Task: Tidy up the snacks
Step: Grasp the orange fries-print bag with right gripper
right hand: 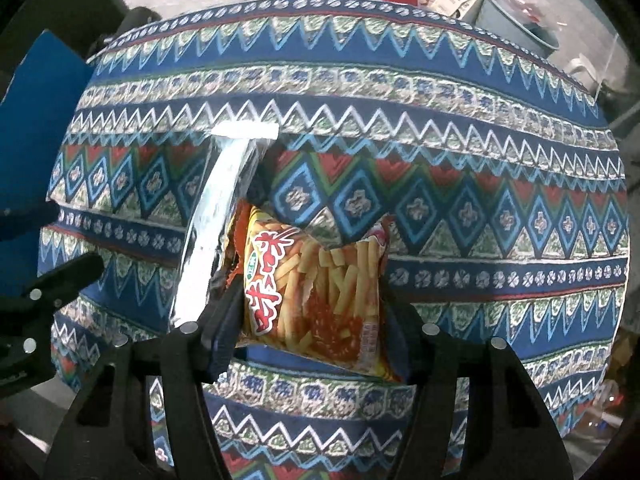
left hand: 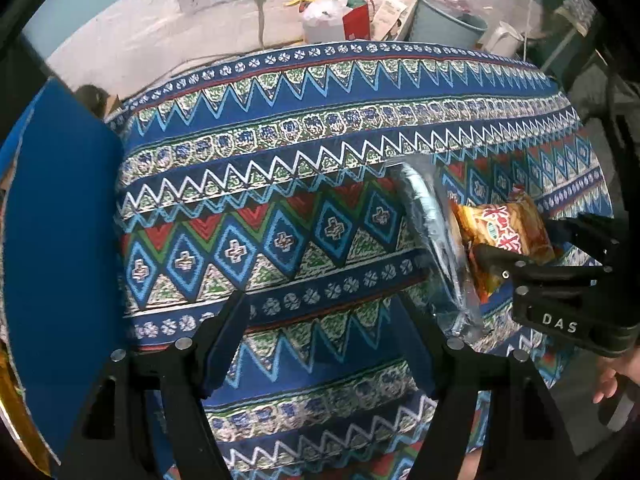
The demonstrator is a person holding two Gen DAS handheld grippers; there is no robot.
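- My right gripper (right hand: pixel 308 320) is clenched on the fries packet (right hand: pixel 320 300), one finger pressed to each side of it; the packet looks lifted a little clear of the patterned tablecloth (right hand: pixel 480 208), though I cannot be sure its lower edge is off the cloth.
- Just to its left, touching it, stands a silvery foil packet (right hand: pixel 216 224), tilted on edge and leaning against the fries packet; whether my finger pinches it too is hidden.
- My left gripper (left hand: pixel 320 344) is released, its fingers spread wide over bare cloth with nothing between them.
- To the far left is a blue bin (left hand: pixel 60 240), its wall rising beside the table edge; I judge it the place for sorted snacks.
- Step in hand, as I judge it: carrying the fries packet off after the pick. The next move calls for a steady leftward carry, and care that the foil packet does not drag along or topple.
- Farthest off, against the wall, lies clutter (left hand: pixel 344 12), apart from the work.
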